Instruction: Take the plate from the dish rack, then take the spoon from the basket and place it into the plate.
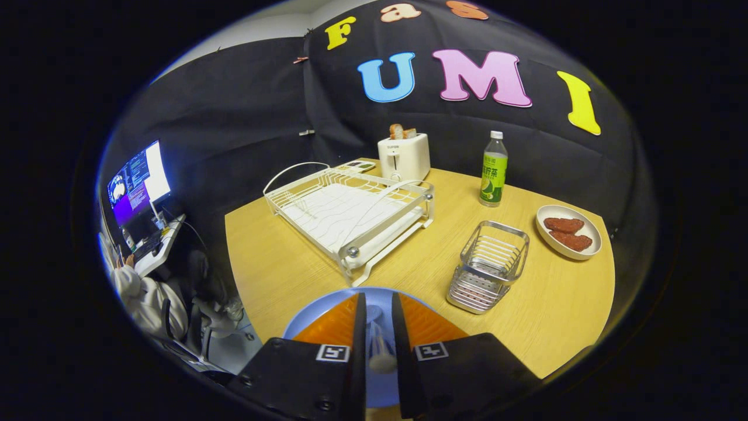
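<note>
Already off the white wire dish rack [350, 213], the round light-blue plate [327, 310] lies flat on the wooden table [280, 263] under the gripper [378, 327]. Its narrowly parted fingers pinch a pale spoon [378, 351], handle running straight ahead along them over the plate, seemingly for release. The metal wire basket [489, 266] stands just right.

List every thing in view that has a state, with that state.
gripper: fingers nearly closed around the spoon, over the plate
spoon: between the fingers, contact unclear
plate: on table, out of rack
dish rack: empty
basket: empty
bottle: upright, capped
toaster: bread in slots
</note>
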Demonstrator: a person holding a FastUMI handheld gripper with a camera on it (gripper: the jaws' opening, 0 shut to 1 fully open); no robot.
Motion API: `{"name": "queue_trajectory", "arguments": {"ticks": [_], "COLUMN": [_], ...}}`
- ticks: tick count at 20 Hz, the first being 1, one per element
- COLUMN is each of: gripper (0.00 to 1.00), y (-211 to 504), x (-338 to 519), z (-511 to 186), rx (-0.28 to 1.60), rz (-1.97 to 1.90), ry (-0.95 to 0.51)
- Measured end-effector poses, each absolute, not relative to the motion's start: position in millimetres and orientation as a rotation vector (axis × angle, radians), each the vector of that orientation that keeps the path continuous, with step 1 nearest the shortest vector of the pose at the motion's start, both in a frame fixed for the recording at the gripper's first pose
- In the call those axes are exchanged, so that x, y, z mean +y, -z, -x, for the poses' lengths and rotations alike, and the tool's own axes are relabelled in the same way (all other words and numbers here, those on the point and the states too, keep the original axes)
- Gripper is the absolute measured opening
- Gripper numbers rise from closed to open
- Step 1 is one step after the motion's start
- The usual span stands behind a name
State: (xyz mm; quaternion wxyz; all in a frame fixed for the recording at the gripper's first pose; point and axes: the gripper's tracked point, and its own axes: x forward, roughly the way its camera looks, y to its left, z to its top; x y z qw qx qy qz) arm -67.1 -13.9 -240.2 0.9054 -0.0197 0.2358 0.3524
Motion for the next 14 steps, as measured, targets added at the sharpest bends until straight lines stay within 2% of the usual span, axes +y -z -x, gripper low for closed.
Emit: {"name": "queue_trajectory", "arguments": {"ticks": [3,4,10,14], "gripper": [0.93,0.98,0.98,0.98], "y": [232,226,153,94], "x": [-19,-19,-26,-36], "z": [66,65,52,41], "rx": [0.503,0.495,0.371,0.257], "rz": [0.013,0.007,-0.008,-0.022], "ry": [-0.707,-0.701,-0.595,-0.466]}}
